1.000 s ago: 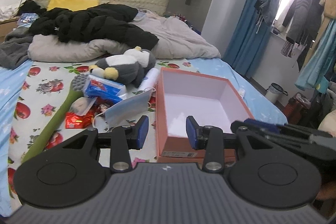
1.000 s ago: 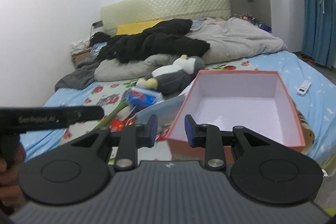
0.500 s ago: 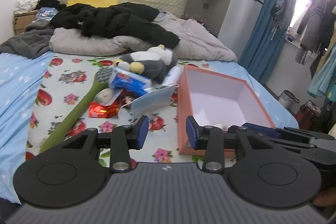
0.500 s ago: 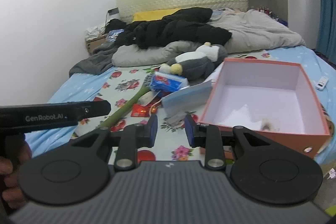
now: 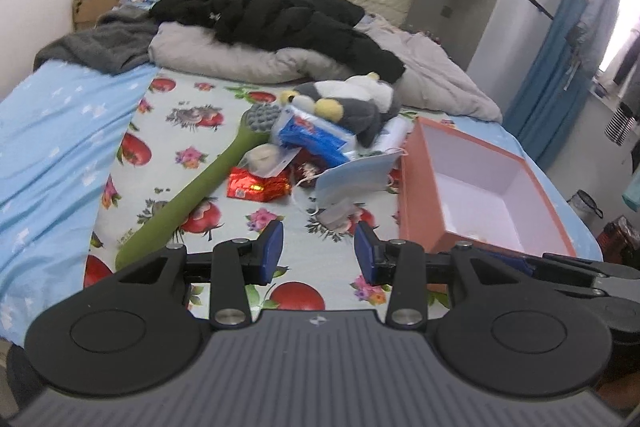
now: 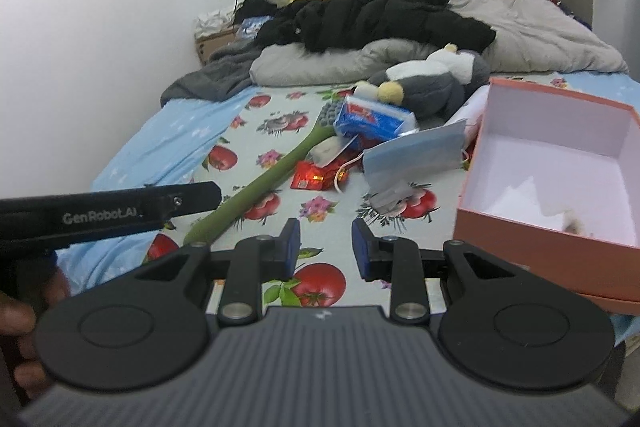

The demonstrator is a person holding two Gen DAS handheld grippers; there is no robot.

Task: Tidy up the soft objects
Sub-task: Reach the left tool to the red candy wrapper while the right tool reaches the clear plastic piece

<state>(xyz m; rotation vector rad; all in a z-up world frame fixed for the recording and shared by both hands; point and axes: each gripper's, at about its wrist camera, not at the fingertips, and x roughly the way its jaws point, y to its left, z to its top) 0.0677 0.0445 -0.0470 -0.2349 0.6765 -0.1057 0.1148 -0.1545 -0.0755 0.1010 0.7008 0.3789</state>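
A pile lies on the fruit-print sheet: a grey-and-white plush penguin, a blue tissue pack, a pale blue face mask, a red foil packet and a long green brush. An open orange box with a white inside stands to the right. My left gripper is open and empty, short of the pile. My right gripper is open and empty, left of the box.
A grey duvet and a black jacket lie piled at the head of the bed. Blue curtains and hanging clothes are at the right. The left gripper's body crosses the right wrist view at the left.
Both grippers have swung left, from facing the box to facing the pile of objects. Both stay open and empty. Nothing on the bed has moved.
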